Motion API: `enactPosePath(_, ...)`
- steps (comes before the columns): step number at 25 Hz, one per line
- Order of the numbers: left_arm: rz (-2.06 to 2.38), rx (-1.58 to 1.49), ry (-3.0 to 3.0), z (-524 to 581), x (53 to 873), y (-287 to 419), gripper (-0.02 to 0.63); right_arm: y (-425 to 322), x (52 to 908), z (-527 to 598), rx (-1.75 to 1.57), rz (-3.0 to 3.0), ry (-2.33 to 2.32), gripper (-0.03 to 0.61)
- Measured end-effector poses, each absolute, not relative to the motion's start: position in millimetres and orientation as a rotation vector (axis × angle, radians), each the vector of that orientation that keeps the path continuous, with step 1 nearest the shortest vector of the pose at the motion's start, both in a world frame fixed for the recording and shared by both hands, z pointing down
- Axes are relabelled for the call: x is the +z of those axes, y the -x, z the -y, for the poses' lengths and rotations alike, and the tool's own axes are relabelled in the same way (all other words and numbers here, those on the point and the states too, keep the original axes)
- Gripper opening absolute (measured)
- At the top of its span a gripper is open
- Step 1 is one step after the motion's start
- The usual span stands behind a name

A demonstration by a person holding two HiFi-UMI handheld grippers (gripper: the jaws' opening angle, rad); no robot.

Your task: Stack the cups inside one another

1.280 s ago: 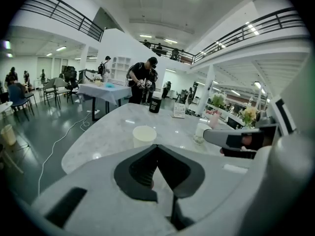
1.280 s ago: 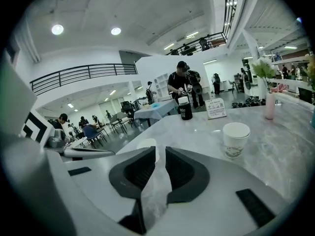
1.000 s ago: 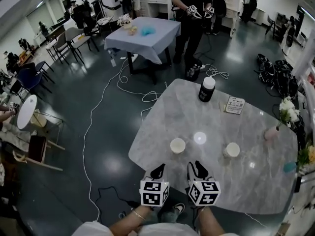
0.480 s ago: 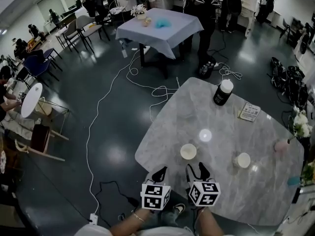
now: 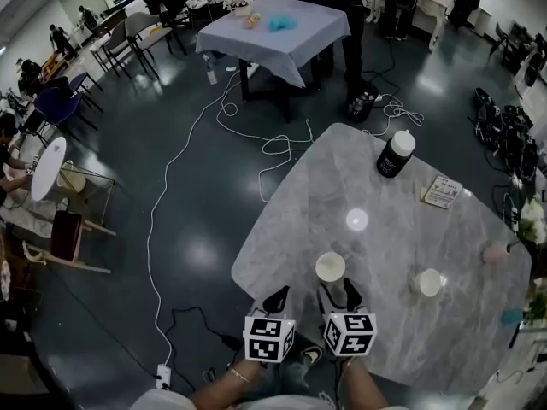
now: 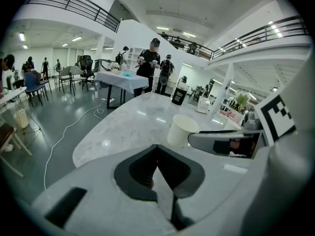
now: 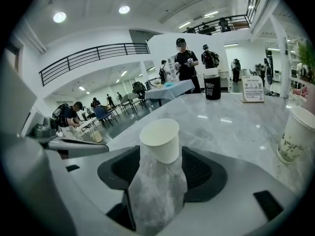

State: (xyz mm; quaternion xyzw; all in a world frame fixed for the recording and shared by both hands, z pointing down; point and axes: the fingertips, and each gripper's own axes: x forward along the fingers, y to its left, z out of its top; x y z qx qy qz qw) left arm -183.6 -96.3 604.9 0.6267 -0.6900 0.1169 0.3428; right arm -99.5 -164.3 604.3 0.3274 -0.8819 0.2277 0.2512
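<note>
Left gripper (image 5: pixel 275 301) hangs over the near edge of the marble table (image 5: pixel 385 229), fingers pinched together, nothing between them. The plain white paper cup (image 5: pixel 330 267) stands ahead and to the right of those tips. Over to the right gripper (image 5: pixel 336 291): its jaws have just been opening and now stand wide. That same cup sits upright at the mouth of the gap, pads clear of its sides. Further right of these fingers, well apart, the leaf-printed paper cup (image 5: pixel 428 282) stands upright on its own. Far beyond the tips are a black bottle (image 5: pixel 396 154) with a white lid and a card (image 5: pixel 442 192).
</note>
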Motion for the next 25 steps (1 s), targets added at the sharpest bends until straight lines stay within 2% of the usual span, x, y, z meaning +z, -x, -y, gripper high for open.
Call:
enactPosePath(7,1.777,0.308,-1.603,99,618,196,-0.005,114,616,170,0.502,2.367,-0.884,0.233)
enactPosePath(25,1.747,0.320,-1.596,109,628,208,-0.005,127,623,187,0.518,2.351,-0.929,0.239)
